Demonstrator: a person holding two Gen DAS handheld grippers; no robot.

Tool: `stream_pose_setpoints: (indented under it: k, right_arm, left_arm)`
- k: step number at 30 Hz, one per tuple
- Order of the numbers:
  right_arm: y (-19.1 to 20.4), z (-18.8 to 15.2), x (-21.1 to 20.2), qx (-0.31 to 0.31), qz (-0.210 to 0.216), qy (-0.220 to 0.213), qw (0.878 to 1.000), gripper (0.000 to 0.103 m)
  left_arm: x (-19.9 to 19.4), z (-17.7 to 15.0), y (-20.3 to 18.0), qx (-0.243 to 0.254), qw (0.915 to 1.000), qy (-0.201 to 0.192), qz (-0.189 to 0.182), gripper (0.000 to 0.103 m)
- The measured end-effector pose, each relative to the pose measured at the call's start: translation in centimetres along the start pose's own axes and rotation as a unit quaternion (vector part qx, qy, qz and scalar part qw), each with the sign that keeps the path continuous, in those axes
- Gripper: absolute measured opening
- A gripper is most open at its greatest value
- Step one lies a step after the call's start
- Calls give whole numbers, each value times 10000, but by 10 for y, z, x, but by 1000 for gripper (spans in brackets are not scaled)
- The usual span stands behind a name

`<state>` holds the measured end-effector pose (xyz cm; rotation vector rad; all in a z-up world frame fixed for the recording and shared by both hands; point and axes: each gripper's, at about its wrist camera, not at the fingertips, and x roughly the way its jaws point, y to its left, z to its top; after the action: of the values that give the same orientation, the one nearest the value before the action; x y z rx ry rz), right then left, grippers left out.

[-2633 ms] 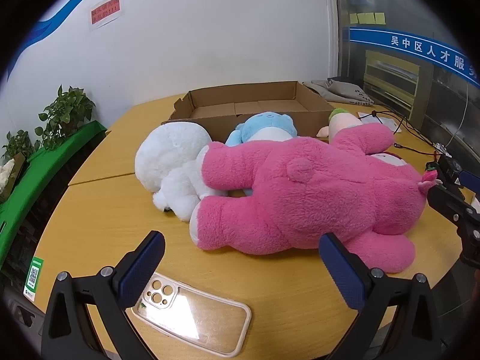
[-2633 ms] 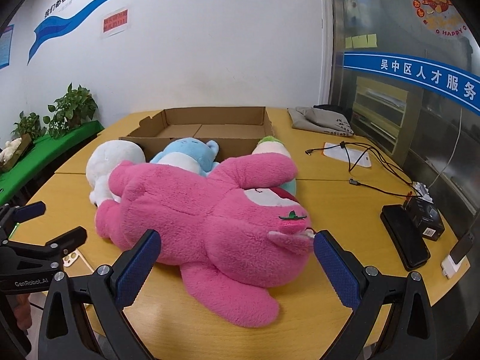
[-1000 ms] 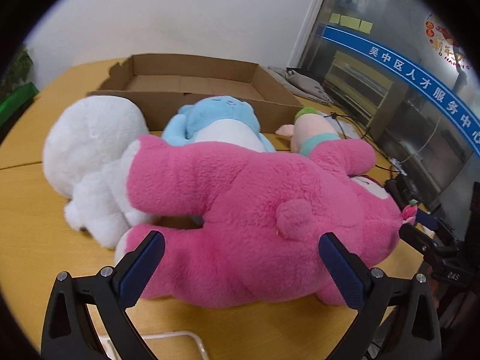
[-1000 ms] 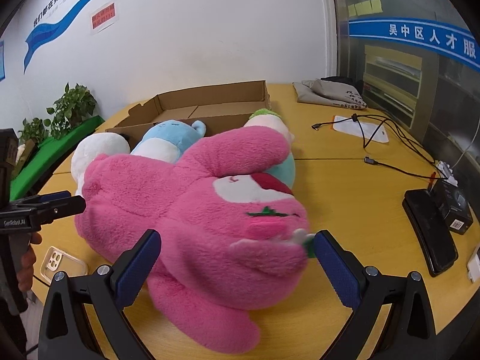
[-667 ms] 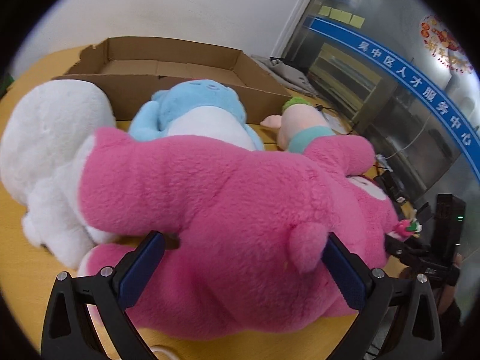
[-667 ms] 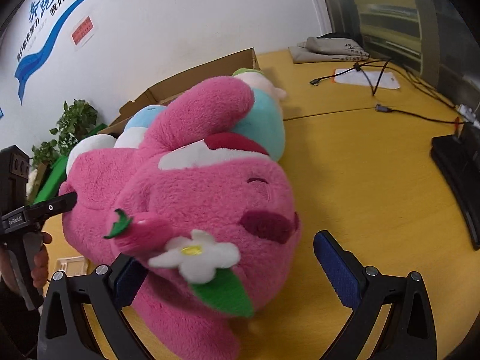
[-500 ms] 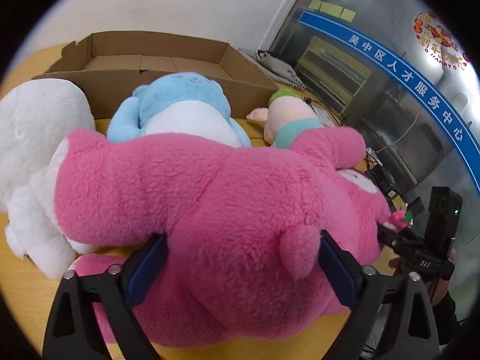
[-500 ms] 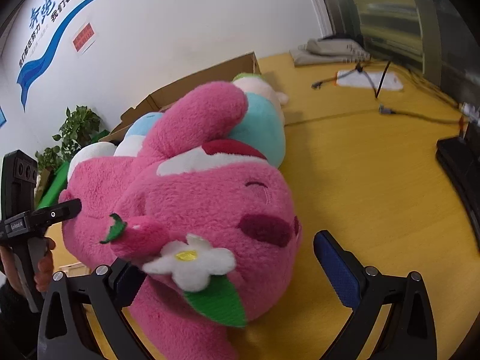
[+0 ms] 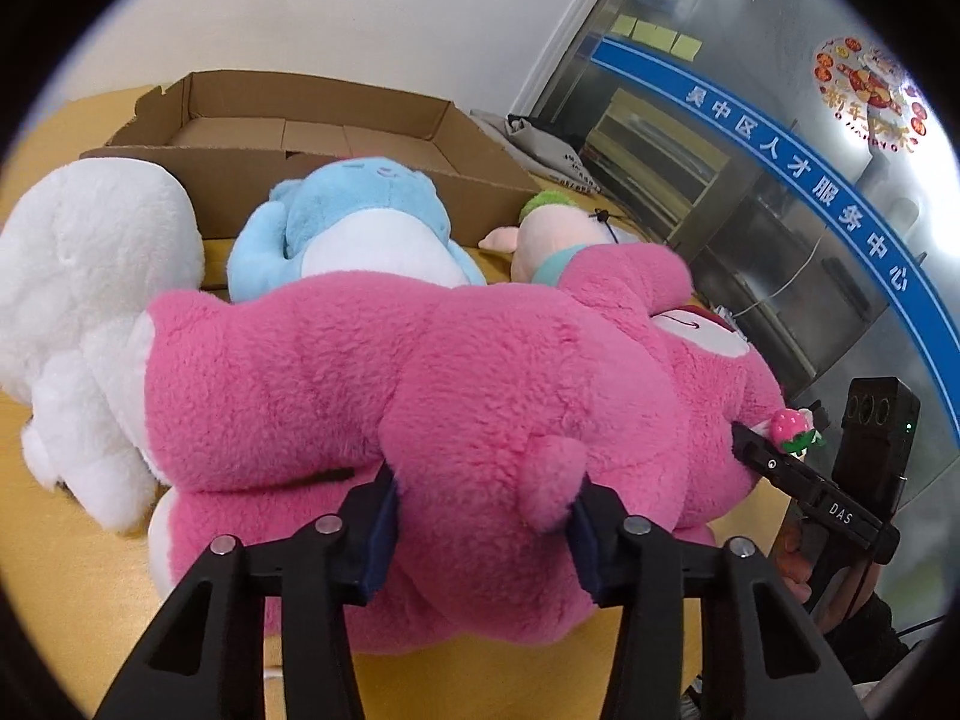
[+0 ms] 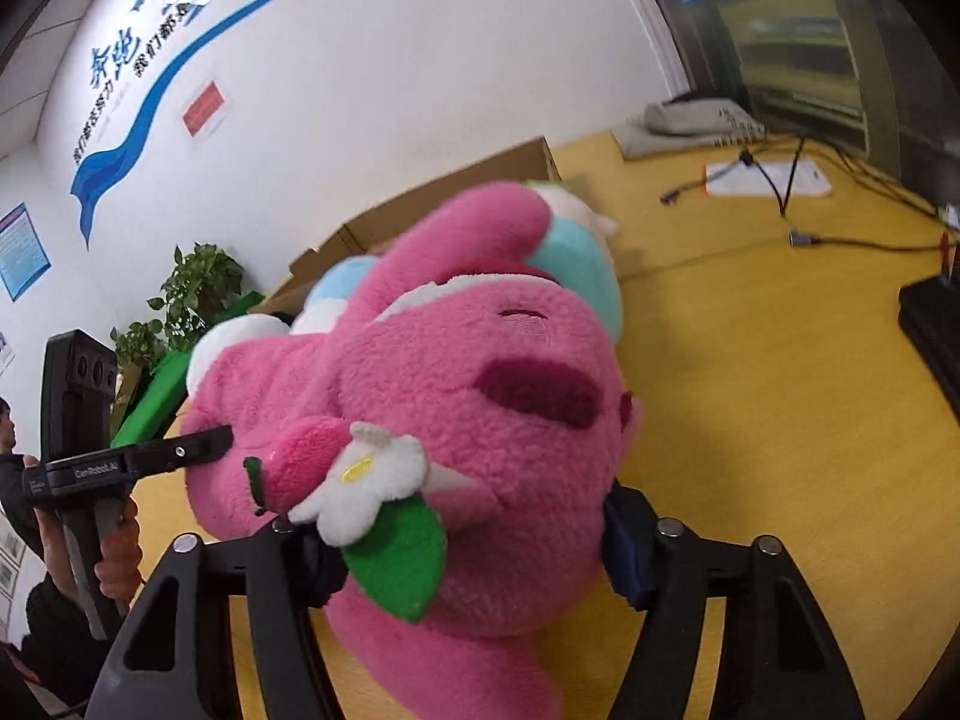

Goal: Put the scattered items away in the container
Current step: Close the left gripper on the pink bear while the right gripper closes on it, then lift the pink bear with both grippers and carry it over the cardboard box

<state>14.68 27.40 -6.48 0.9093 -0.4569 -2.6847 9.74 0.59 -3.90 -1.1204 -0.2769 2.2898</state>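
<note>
Item: large pink plush bear (image 9: 468,372) lay on its side on the yellow table (image 10: 780,360), in front of the open brown cardboard box (image 9: 312,126).
Left gripper (image 9: 480,516): jaws closing, pads pressed into the bear's rump.
Right gripper (image 10: 474,546): jaws closing, pads squeezing its head.
Neighbours: white plush (image 9: 90,276), blue plush (image 9: 354,222) touched the bear's far side.
</note>
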Motion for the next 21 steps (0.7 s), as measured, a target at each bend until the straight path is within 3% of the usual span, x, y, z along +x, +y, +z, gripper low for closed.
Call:
stream_pose_setpoints:
  k: [10,16,21]
  right_arm:
    - [71,41,-41,-771,217,-733,9941,66]
    - [111,103,-38,-1212,563,-1228,9834,66]
    - [123,173,-13,-1338,782,-1559,9755,66]
  left_arm:
    - [-87,28,-15,172,9949,-963,254,44]
    - [-125,93,-4,397,9883,-1323,644,45]
    - [-129,174,5,595,9838,-1462,849,45]
